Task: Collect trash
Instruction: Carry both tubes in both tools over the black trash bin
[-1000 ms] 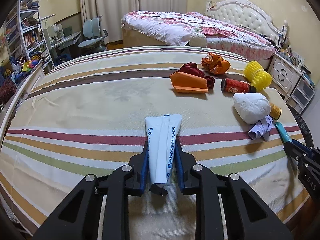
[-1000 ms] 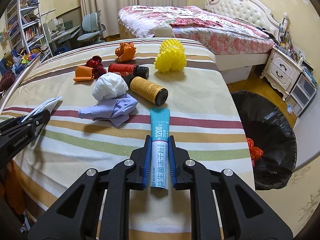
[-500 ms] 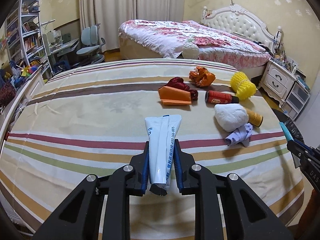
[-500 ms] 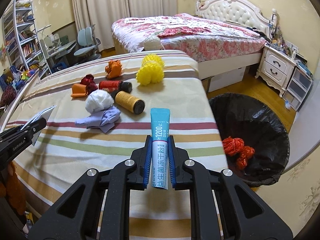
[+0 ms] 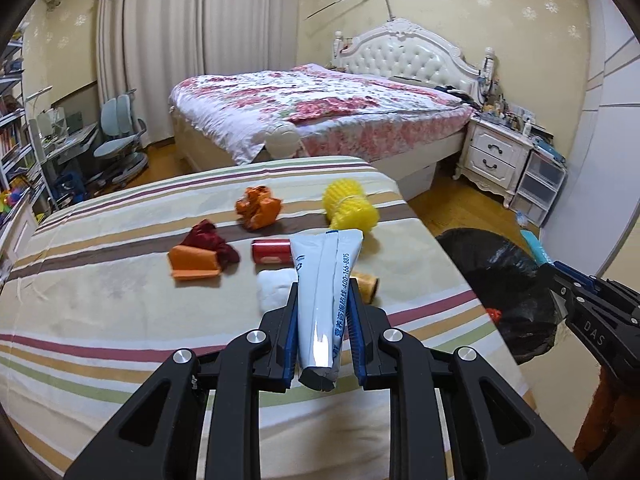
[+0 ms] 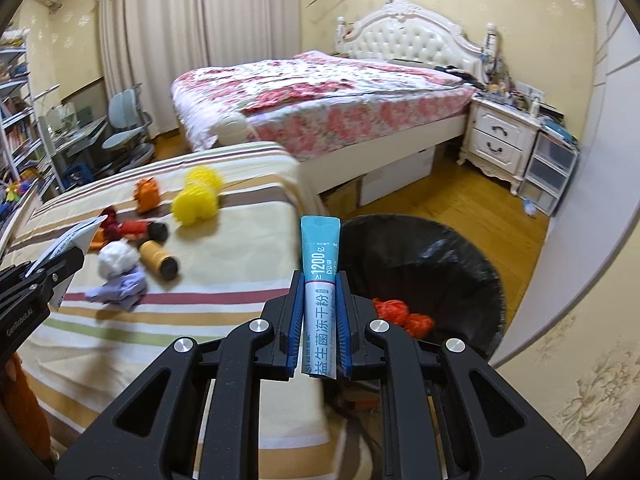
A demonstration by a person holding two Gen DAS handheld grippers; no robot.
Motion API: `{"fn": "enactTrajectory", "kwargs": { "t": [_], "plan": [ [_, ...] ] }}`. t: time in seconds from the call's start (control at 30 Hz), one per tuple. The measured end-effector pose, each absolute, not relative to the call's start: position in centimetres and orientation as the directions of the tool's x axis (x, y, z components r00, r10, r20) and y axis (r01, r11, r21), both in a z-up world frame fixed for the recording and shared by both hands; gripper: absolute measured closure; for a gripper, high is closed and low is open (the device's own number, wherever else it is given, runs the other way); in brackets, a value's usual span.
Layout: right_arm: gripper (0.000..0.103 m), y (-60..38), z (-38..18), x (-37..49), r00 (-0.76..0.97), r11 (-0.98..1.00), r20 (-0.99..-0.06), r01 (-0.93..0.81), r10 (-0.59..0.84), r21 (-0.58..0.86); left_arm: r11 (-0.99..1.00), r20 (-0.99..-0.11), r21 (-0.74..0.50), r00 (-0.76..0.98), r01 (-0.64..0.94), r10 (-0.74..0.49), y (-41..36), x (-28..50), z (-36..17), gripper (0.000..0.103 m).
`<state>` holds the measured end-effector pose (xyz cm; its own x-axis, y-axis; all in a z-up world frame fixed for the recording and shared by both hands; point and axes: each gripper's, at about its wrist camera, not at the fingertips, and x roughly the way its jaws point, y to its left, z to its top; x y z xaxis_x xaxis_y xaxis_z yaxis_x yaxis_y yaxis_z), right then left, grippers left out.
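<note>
Black-lined trash bin (image 6: pixel 452 264) holds red-orange crumpled scraps (image 6: pixel 402 314). Right gripper (image 6: pixel 320 320) clamps a teal-and-white sachet (image 6: pixel 320 280); left gripper (image 5: pixel 323 320) clamps a white sachet (image 5: pixel 326 280).

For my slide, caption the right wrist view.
Right gripper shut on teal sachet beside black-lined bin.

Your left gripper (image 5: pixel 322 312) and right gripper (image 6: pixel 320 300) share one build: matte black linkage arms, round silver screws at the pivots, blue ribbed pads (image 6: pixel 295 320) on the fingers. White "DAS" lettering marks one body, "GenRobotAI" the other.
</note>
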<state>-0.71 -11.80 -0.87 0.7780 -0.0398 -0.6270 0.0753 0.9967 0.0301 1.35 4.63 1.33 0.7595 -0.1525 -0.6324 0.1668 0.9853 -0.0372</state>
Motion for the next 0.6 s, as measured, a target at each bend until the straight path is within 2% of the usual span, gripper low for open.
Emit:
{"fn": "enactTrajectory", "kwargs": {
  "t": [0.27,0.6],
  "plan": [
    [0.088,-16.0,-1.4,0.6,0.773,0.990,-0.628,0.139,-0.092,0.026,0.960,-0.626,-0.022,0.745,0.279,-0.231,-2.3,3.6,1.2,0.081],
    [0.087,-19.1,-2.9,2.9,0.754,0.983,-0.646,0.180,-0.119,0.029,0.944,-0.630,0.035,0.741,0.327,-0.233,-8.4,6.7,-0.1,0.081]
  ]
}}
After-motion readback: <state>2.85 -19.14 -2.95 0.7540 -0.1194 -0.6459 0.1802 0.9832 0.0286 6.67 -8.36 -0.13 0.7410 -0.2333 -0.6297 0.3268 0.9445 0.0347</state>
